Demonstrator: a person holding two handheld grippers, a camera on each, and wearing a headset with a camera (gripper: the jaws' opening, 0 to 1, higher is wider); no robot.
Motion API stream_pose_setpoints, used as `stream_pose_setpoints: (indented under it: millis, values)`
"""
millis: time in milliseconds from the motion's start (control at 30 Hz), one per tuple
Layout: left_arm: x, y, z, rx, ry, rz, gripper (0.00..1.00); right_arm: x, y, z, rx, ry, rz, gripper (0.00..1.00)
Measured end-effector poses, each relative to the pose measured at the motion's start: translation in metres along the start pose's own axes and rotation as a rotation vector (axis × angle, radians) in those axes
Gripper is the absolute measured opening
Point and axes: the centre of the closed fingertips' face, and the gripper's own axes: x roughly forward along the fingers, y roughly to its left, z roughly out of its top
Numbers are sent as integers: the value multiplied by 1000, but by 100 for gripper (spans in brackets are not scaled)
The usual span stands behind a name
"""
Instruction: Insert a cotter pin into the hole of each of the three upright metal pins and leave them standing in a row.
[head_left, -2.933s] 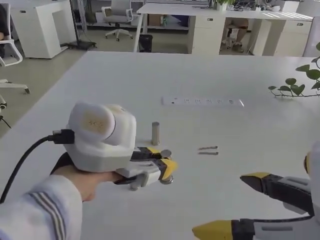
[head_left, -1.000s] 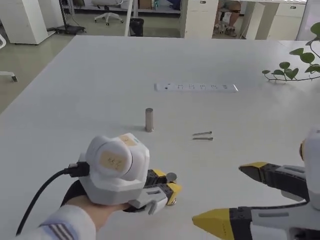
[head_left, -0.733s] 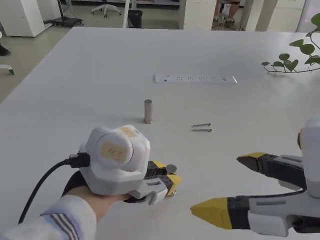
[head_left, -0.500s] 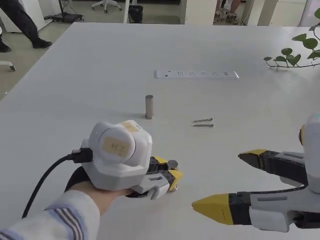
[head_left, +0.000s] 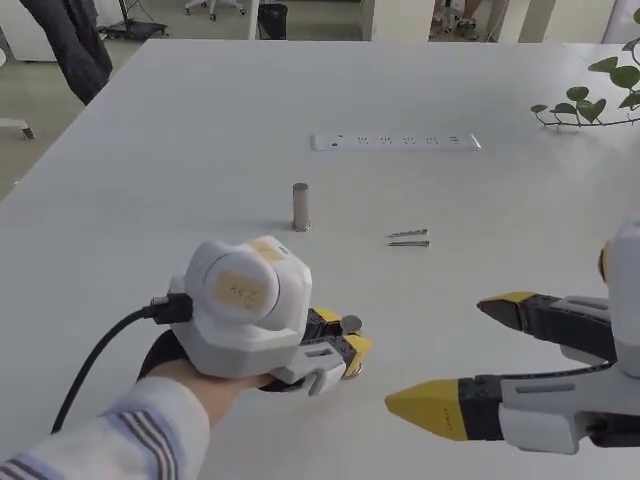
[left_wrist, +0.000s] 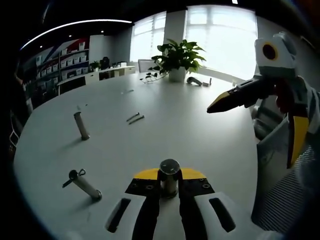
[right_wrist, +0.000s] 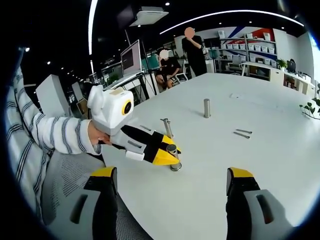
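Right gripper (head_left: 434, 354): nearest; fingers wide apart, holding nothing, above the tabletop (head_left: 180, 130).
Left gripper (head_left: 340, 345): low over the tabletop; fingers clamped on a held pin (left_wrist: 169, 172), which is upright with its foot on the surface.
Fitted pin (left_wrist: 85, 184): stands just beside the left gripper, with a cotter pin through its top.
Bare pin (head_left: 300, 207): upright, farther back, well apart.
Loose cotter pins (head_left: 408, 238): two, lying side by side, right of the bare pin.
Power strip (head_left: 395, 142): flat, beyond them.
Plant (head_left: 590, 100): far right edge.

Upright pin (head_left: 300, 207) left of cotter pins (head_left: 408, 238); power strip (head_left: 395, 142) behind; left tool (head_left: 352, 348) with second pin (head_left: 348, 324) nearer.
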Motion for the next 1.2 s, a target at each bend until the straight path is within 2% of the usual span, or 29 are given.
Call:
stream_pose_setpoints:
  millis: [100, 300, 633, 733, 800, 967, 1100, 1200]
  values:
    - [0, 0, 0, -12, -1, 0, 10, -1, 0, 1, -2, -3, -1, 89]
    - [-1, -4, -1, 34, 9, -2, 10, -1, 1, 0, -5, -2, 3, 89]
    - [-3, -2, 0, -6, -2, 5, 11, -2, 4, 2, -11, -5, 7, 90]
    - [-7, -3, 11, -1, -44, 0, 13, -3, 4, 1, -12, -3, 5, 90]
    - [-10, -3, 15, -15, -50, -6, 17, -3, 4, 1, -10, -4, 5, 90]
    - [-19, -4, 21, 4, -66, -31, 26, -4, 4, 2, -8, -10, 3, 89]
    - [-29, -4, 30, 42, -89, -43, 30, -4, 4, 3, 3, -18, 7, 89]
    - [-37, -3, 35, 43, -94, -59, 36, -5, 3, 3, 4, -20, 5, 89]
